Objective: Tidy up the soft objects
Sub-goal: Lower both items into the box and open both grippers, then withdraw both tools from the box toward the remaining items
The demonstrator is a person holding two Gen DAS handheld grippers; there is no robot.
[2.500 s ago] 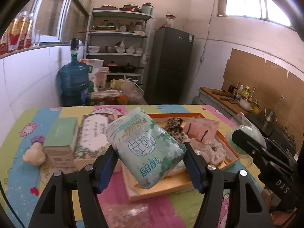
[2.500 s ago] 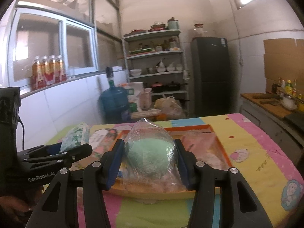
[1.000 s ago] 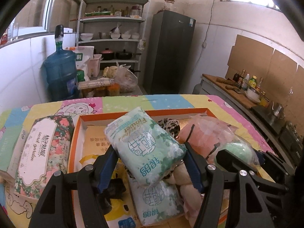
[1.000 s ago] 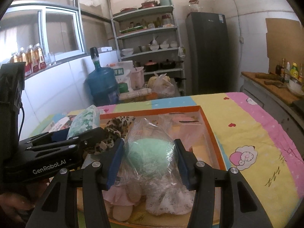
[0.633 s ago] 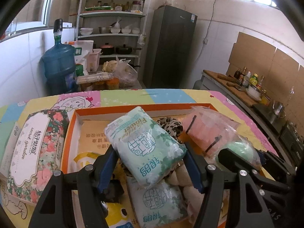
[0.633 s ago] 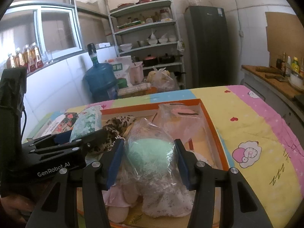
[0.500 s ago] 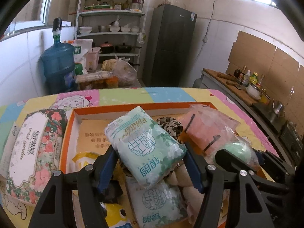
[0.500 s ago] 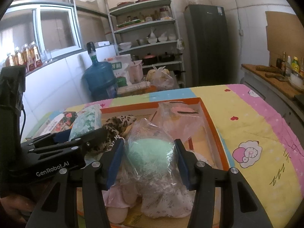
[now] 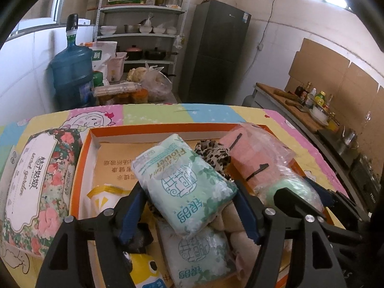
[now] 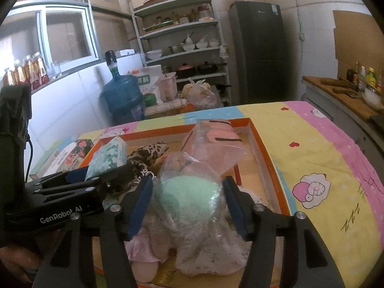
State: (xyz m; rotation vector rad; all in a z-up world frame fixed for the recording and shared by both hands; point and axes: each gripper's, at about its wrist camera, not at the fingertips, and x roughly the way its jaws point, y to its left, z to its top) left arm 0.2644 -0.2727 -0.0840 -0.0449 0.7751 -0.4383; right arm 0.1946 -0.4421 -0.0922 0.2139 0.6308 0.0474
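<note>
- Orange-rimmed shallow cardboard tray (image 9: pixel 153 127): crowded right half, bare floor only far-left.
- Left gripper (image 9: pixel 192 206), right gripper (image 10: pixel 188 202): jaws just widened; green-white tissue pack (image 9: pixel 184 182) and bagged mint-green ball (image 10: pixel 189 196) sit between, over tray.
- Pad contact unclear.

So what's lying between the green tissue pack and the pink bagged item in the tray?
A leopard-print fabric piece lies between the tissue pack and the pink bag, clearest in the left wrist view.
</note>
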